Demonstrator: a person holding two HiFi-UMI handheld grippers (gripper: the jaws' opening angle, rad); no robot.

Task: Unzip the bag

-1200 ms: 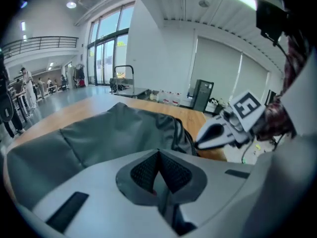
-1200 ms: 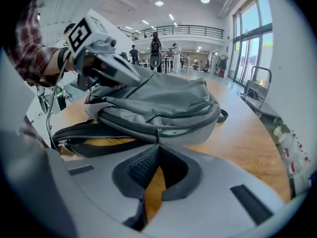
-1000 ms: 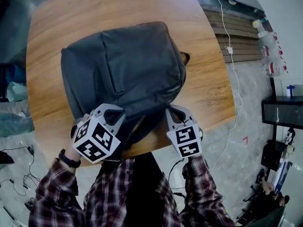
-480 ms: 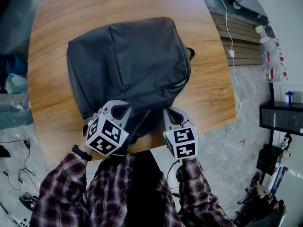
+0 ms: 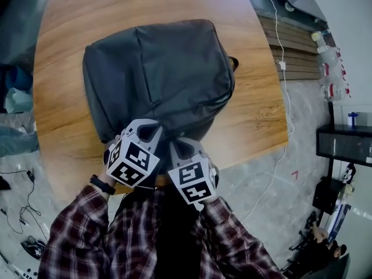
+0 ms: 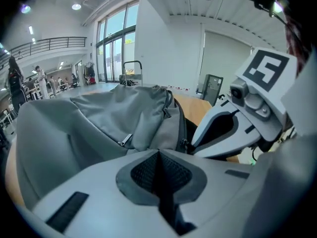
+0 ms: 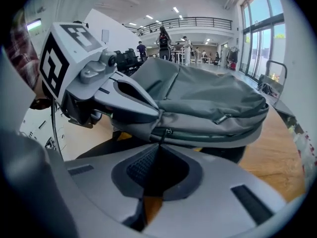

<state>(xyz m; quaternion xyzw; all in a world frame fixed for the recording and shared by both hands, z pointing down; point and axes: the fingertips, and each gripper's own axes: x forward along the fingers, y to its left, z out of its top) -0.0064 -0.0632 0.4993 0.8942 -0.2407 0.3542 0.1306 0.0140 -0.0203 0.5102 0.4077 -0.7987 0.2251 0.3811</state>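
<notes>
A dark grey backpack (image 5: 163, 68) lies flat on a round wooden table (image 5: 256, 115). Both grippers meet at its near edge. My left gripper (image 5: 152, 131) is shut, and the right gripper view shows its jaw tips pinching the bag's fabric (image 7: 157, 114) beside the zip. My right gripper (image 5: 177, 147) sits just right of it, shut on the thin zipper pull (image 7: 162, 139) that hangs from the slider (image 7: 169, 131). The zip line (image 7: 213, 134) runs closed along the bag's side. In the left gripper view the bag (image 6: 114, 113) fills the middle and the right gripper (image 6: 233, 128) shows at right.
A white cable (image 5: 285, 68) trails over the floor right of the table. A black shelf (image 5: 346, 144) and bottles (image 5: 328, 57) stand further right. The person's plaid sleeves (image 5: 87, 231) are close to the table's near edge. A second zip pull (image 7: 223, 118) sits on the bag's front pocket.
My right gripper has moved left along the bag's near edge until it sits beside the left gripper. The left gripper stays at the bag's edge; the bag has barely shifted.
</notes>
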